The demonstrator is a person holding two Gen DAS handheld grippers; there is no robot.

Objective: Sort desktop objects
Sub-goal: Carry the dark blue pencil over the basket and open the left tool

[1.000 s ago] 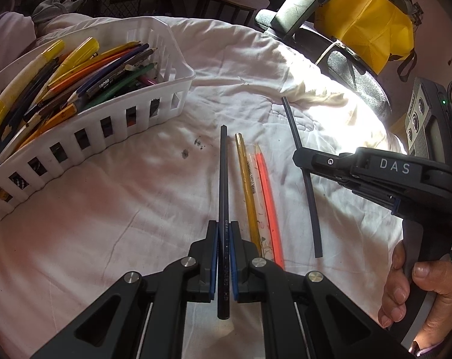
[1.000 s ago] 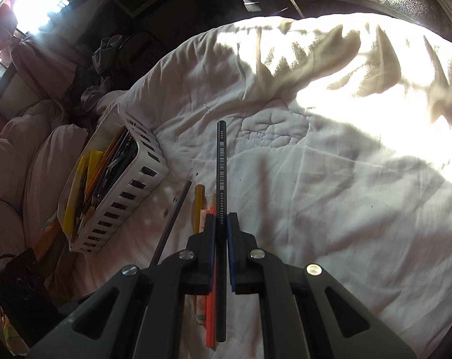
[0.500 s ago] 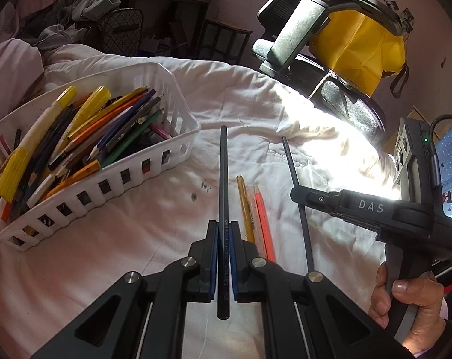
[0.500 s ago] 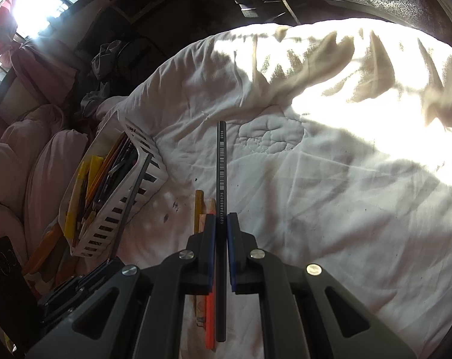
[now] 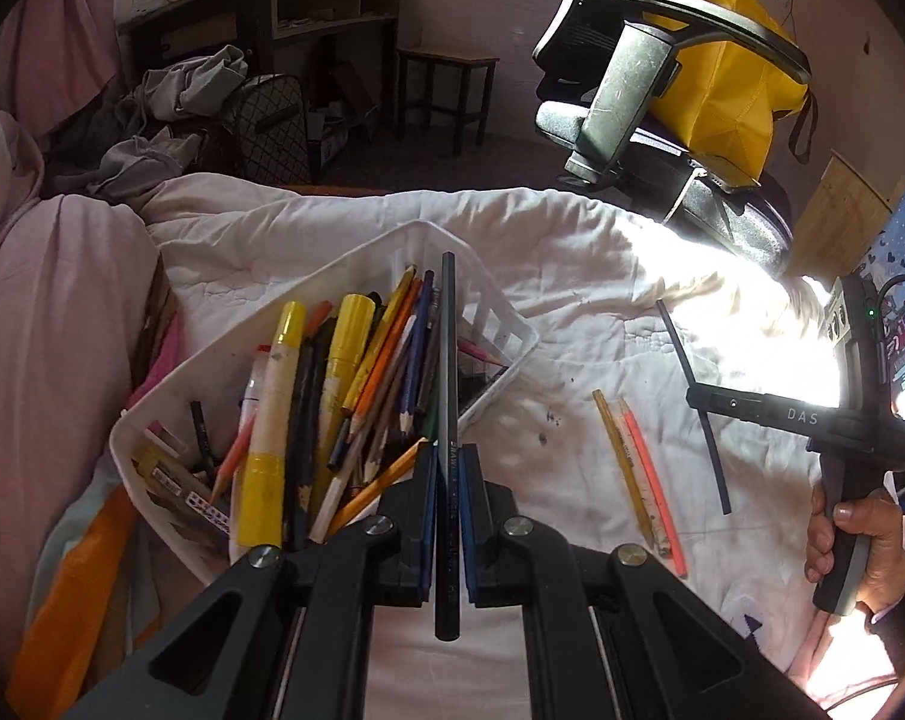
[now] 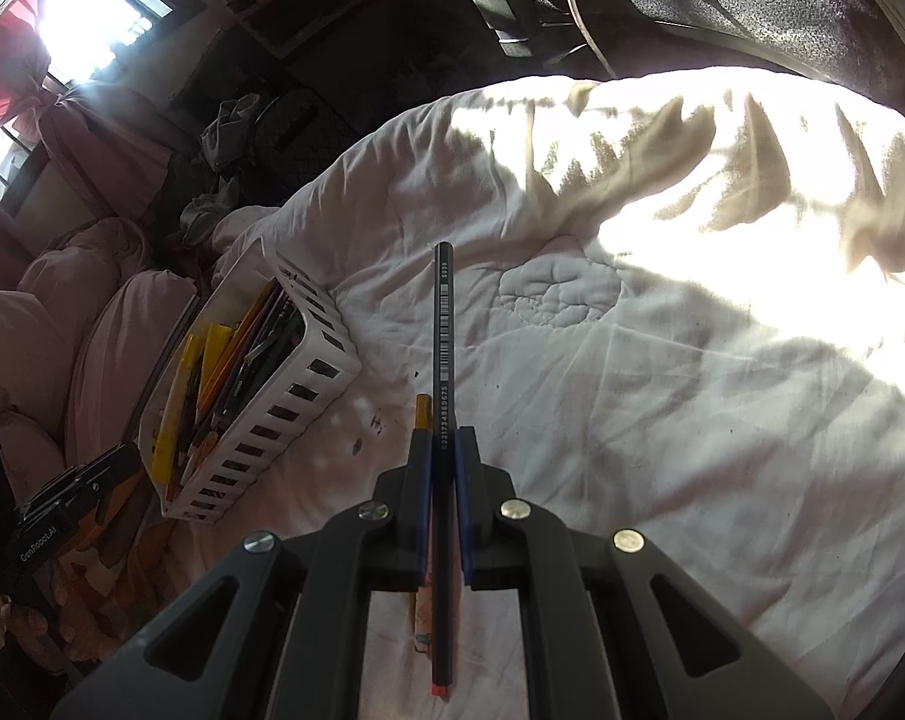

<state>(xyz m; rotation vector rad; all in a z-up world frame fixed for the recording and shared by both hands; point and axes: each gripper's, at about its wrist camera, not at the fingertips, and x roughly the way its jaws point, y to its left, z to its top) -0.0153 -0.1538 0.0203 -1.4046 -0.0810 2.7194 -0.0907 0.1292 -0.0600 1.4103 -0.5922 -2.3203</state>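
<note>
Pencils in both hands. Left gripper [image 5: 449,516] is clamped on a dark pencil [image 5: 448,372], pads pressing its lower part; the butt end sticks out below the fingers toward the bottom of the frame. In the left wrist view the pencil runs straight up the middle, long axis vertical in the frame, far end over the white basket [image 5: 506,324] at centre left. I can't tell which end is sharpened.

Right gripper [image 6: 443,504] is clamped on a second dark pencil [image 6: 443,324] with a barcode printed along it. It also points straight up the frame, tip end over the white quilt [image 6: 662,420], orange end at the bottom. This one sits well apart from the basket, which is at centre left of the right wrist view.

Step in hand, as I judge it: drop the left pencil into the basket. To do it well I want the shaft lined up with the pens and pencils already lying in there, which run lengthwise toward the upper right of the basket. Lower the far end inside the rim first, then let go, so it doesn't bounce off the wall or bridge the rim.

On the quilt at right of the left wrist view lie a yellow pencil [image 5: 623,462] and an orange pencil [image 5: 653,486] side by side.
</note>
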